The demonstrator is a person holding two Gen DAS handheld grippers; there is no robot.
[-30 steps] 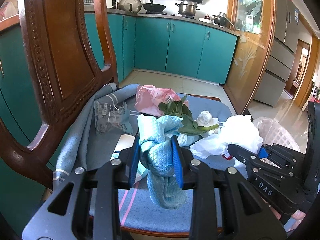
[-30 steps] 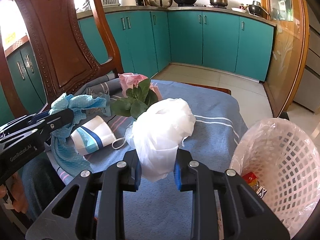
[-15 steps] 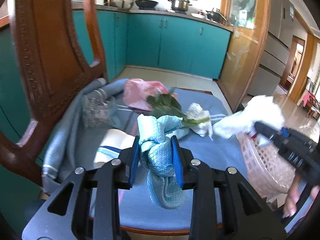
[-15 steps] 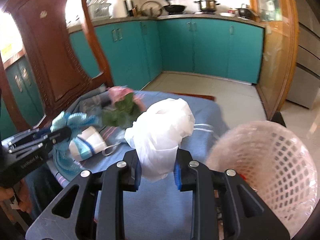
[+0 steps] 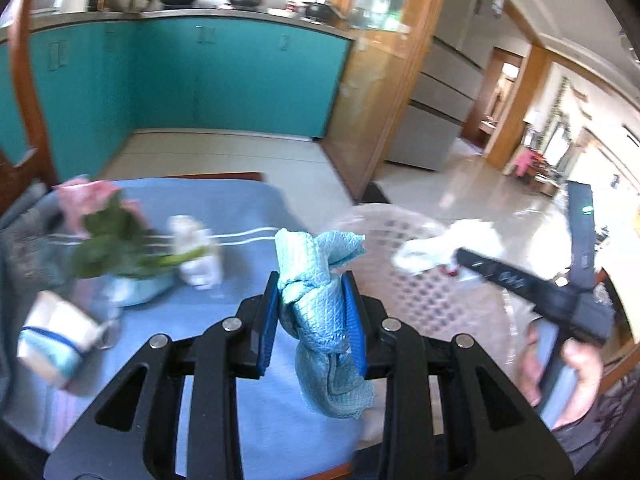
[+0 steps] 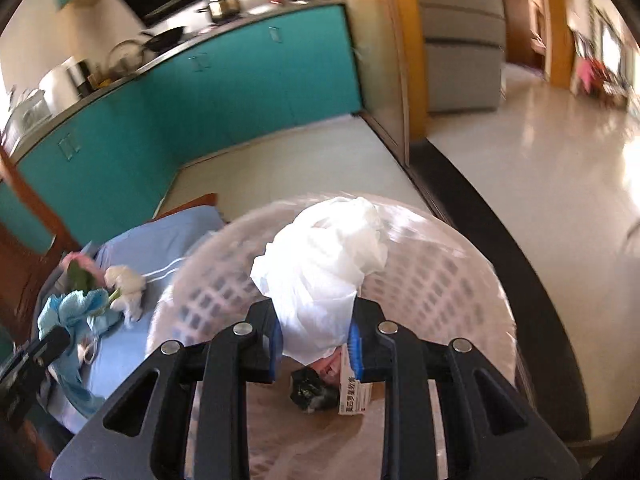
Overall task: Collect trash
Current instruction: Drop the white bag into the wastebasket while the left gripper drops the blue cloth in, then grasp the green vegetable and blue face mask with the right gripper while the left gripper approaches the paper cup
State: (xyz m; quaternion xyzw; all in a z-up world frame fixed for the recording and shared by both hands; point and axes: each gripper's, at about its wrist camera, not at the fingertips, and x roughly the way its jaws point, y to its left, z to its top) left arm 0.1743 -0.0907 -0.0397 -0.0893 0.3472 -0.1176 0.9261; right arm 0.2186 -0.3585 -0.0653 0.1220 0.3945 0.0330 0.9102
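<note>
My left gripper (image 5: 312,312) is shut on a knotted light-blue cloth (image 5: 320,320), held above the blue-covered chair seat (image 5: 224,200) close to the basket's near rim. My right gripper (image 6: 316,338) is shut on a crumpled white plastic bag (image 6: 324,252) and hangs over the mouth of the pale lattice waste basket (image 6: 436,280). In the left wrist view that right gripper (image 5: 448,258) holds the white bag (image 5: 432,244) over the basket (image 5: 404,280). A black wrapper (image 6: 310,390) and a printed packet (image 6: 354,394) lie in the basket's bottom.
On the seat lie a pink bag (image 5: 84,196), green leaves (image 5: 116,240), a white crumpled tissue (image 5: 196,252) and a striped paper cup (image 5: 52,340). The wooden chair back (image 5: 24,92) rises at the left. Teal kitchen cabinets (image 5: 208,76) stand behind; a person's hand (image 5: 576,364) shows at right.
Both grippers swung right, off the seat toward the basket. The right one rolled and now holds the white bag over the basket's mouth. The left still carries the blue cloth.
</note>
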